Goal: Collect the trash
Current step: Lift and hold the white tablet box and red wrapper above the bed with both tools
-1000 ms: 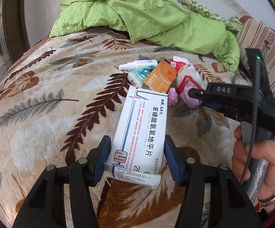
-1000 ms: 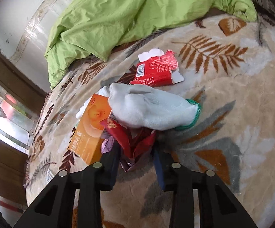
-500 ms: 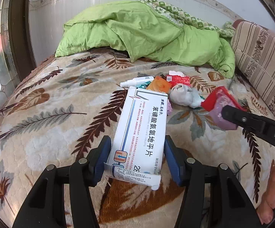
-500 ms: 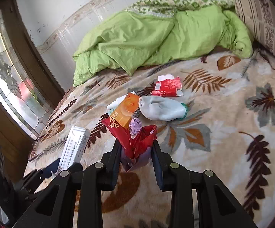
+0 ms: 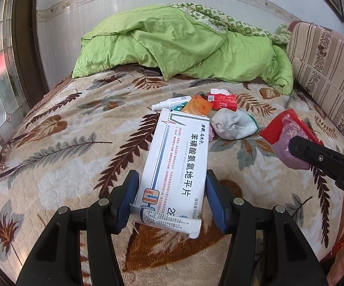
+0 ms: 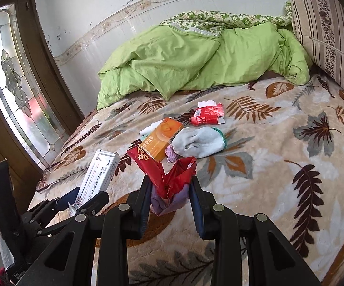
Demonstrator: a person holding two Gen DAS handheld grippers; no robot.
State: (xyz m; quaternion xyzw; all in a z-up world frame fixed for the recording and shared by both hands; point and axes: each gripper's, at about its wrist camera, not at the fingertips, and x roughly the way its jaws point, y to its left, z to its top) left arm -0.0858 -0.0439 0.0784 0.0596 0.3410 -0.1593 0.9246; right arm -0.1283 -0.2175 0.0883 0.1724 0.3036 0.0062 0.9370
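Left hand-held gripper (image 5: pixel 172 197) clamps the white medicine box (image 5: pixel 176 164), right hand-held gripper (image 6: pixel 172 190) pinches a crumpled red wrapper (image 6: pixel 169 174), both above the bed (image 6: pixel 279 166). That limp wrapper looks likely to slip free.

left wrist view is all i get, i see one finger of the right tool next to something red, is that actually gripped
observer: yes. In the right wrist view both pads of the right tool press on the red wrapper, with purple plastic bunched below it.
operator: any loose trash tucked behind my white box
observer: a small purple scrap lies on the blanket, between the orange box and the white glove.
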